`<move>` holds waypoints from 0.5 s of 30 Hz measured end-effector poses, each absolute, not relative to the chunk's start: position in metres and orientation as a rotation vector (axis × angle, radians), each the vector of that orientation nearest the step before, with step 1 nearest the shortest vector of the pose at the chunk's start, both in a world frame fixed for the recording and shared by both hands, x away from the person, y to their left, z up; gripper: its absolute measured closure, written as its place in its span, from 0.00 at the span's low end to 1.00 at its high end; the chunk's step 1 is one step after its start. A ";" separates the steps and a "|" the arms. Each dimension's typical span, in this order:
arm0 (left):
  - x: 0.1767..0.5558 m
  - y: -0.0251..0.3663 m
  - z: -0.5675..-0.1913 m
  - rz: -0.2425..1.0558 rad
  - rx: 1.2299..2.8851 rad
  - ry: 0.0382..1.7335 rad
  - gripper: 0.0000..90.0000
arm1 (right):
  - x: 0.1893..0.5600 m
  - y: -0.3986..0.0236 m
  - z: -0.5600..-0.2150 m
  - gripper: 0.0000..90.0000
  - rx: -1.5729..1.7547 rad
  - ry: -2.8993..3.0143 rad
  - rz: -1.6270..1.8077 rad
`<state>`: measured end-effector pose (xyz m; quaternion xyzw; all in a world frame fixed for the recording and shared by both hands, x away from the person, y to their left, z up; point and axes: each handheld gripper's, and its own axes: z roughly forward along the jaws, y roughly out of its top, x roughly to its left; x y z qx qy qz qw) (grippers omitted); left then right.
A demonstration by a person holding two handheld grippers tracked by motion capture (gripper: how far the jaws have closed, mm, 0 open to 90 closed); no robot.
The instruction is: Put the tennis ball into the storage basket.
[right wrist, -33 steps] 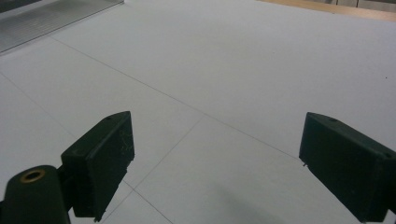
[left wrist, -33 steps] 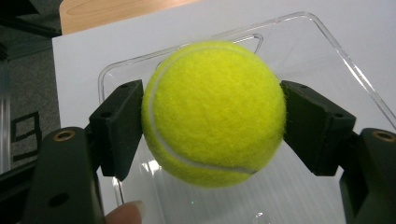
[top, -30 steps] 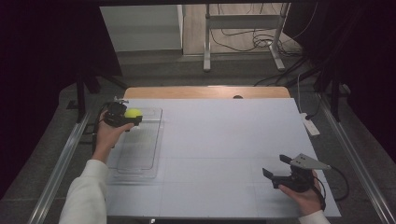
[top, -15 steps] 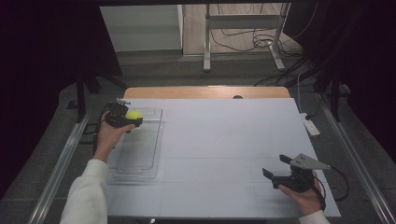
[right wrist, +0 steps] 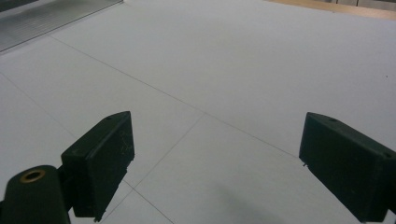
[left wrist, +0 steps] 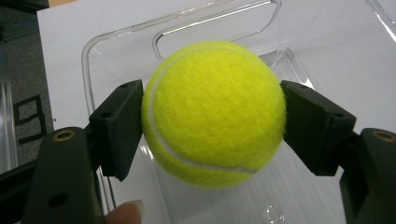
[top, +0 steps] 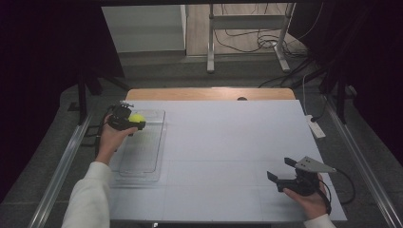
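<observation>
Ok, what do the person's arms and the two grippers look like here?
Both grippers are black. The left gripper has two blocky black jaws with brass-coloured inserts at their bases. The right gripper has matching jaws, carries a grey three-cornered plate on top, and a black cable trails from it. The left arm wears a white sleeve; a white cuff shows at the right wrist.

The big white table (top: 228, 142) is left bare across its middle and right side, so a hand can be moved there freely. At the left edge, room is taken up by a clear plastic tray (top: 142, 166) with low walls. The far end of the tray is blocked by the left claw (top: 135, 122) and its tennis ball (top: 137, 118). The near right corner is taken by the right claw (top: 280, 170).
</observation>
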<state>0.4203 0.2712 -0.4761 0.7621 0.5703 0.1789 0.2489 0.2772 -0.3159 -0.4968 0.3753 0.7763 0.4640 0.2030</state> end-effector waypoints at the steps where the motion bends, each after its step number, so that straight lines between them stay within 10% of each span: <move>1: 0.421 0.270 -0.477 0.485 2.083 1.555 0.29 | 0.277 -0.316 -0.497 0.12 1.047 2.167 1.293; 15: 0.425 0.265 -0.483 0.475 2.125 1.573 0.29 | 0.277 -0.316 -0.497 0.12 1.049 2.167 1.291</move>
